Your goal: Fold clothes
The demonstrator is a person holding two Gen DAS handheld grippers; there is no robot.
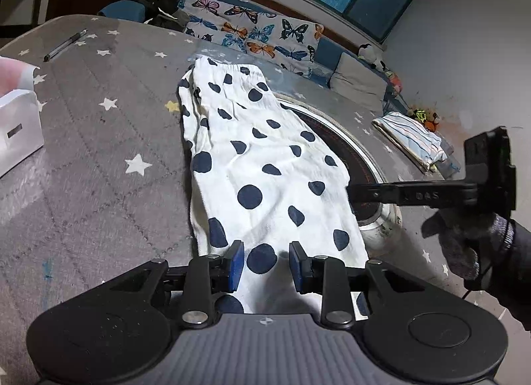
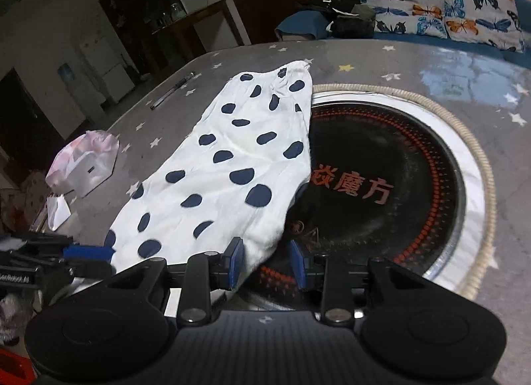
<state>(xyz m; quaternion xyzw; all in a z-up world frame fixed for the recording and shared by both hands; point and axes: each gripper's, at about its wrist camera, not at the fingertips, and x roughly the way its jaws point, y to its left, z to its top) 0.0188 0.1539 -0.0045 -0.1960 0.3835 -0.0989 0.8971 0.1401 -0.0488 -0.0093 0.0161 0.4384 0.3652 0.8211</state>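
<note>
A white garment with dark blue dots (image 1: 265, 165) is seen spread lengthwise on a grey table covered with a star-patterned cloth (image 1: 99, 139), its far end gathered at an elastic-looking band and its right edge draped over the rim of a round black cooktop (image 2: 381, 179) set into the table. The left gripper (image 1: 266, 263) is held low over the near end of the garment, its blue pads standing apart with the dotted fabric visible between them; no pad is seen pressing on the cloth. The right gripper (image 2: 266, 262) is positioned at the near right corner of the garment, where the cloth hangs over the cooktop; its jaws are spread, the corner of the fabric lies beside the left pad, and no pinch is shown. In the left wrist view, the right gripper is seen from the side, carried by a gloved hand (image 1: 464, 245). A pen (image 1: 64, 45) is lying on the far left of the table, a white box (image 1: 16, 129) is set near the left edge, and a folded striped cloth (image 1: 411, 139) is resting at the far right.
</note>
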